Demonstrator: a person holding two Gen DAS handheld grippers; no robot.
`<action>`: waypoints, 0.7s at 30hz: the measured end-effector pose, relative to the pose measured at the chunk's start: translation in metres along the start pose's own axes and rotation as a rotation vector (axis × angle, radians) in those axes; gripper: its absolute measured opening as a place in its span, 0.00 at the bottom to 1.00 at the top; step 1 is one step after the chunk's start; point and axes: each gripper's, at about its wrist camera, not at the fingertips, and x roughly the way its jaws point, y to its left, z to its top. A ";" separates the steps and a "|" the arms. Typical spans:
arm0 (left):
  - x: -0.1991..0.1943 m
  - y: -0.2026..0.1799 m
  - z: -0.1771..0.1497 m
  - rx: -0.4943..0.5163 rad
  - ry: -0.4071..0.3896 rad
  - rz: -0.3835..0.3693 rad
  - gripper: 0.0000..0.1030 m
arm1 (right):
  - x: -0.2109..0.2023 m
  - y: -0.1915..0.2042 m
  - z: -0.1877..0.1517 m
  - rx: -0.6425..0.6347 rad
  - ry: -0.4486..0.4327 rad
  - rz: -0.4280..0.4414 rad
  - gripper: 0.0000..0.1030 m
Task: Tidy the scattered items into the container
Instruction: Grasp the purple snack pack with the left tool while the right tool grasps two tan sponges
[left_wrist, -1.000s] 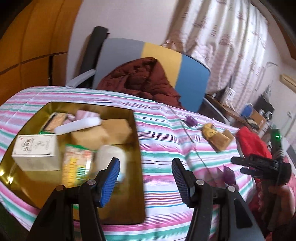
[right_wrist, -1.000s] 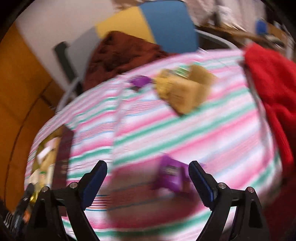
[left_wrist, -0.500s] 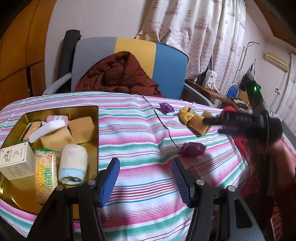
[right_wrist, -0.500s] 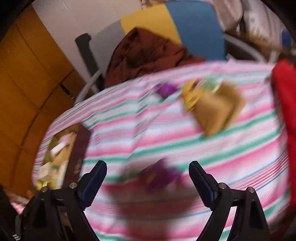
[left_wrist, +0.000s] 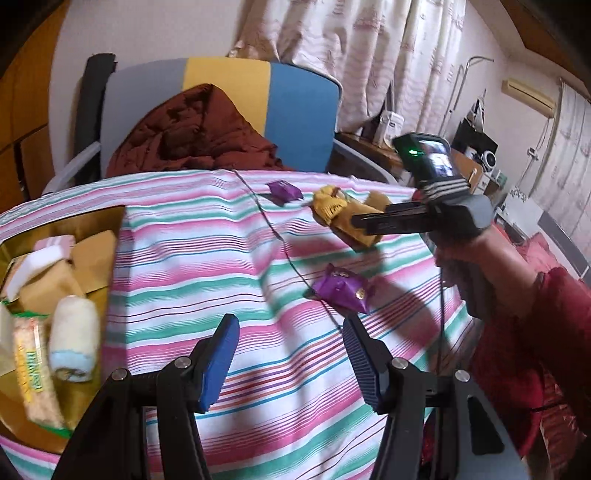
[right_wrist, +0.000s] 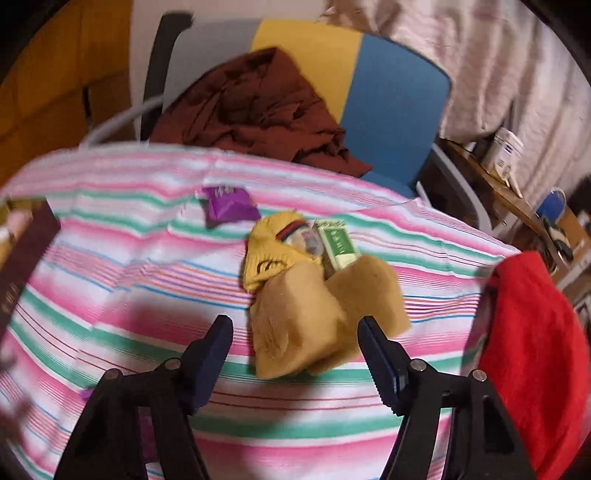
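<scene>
- A heap of tan sponge blocks is lying at the right of the striped tablecloth, its long axis running from near to far, with a yellow knitted item and a small green box resting against its far end.
- The right gripper is hovering over the near end of that heap; its jaws have just been closing, yet they are standing apart with the blocks between them and neither pad pressing.
- A purple wrapped sweet is lying near the cloth's middle, and a second purple wrapper is sitting farther back, left of the heap.
- The left gripper is hanging over bare cloth with its jaws spread and nothing between them.
- The gold container is sitting at the left edge, cut off by the frame, holding a rolled towel, a snack packet and more sponge pieces.
- Motion blur is softening the right wrist view, so print on the box and wrapper is unreadable.
- A red cloth is lying at the far right.
</scene>
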 end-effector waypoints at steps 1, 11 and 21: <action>0.005 -0.003 0.001 0.000 0.012 -0.009 0.57 | 0.008 0.000 0.000 0.001 0.027 0.002 0.71; 0.060 -0.023 0.011 -0.003 0.091 -0.079 0.58 | 0.016 -0.009 -0.004 0.013 0.057 -0.048 0.57; 0.098 -0.044 0.027 0.068 0.104 -0.112 0.70 | 0.007 -0.030 -0.008 0.207 0.041 0.151 0.54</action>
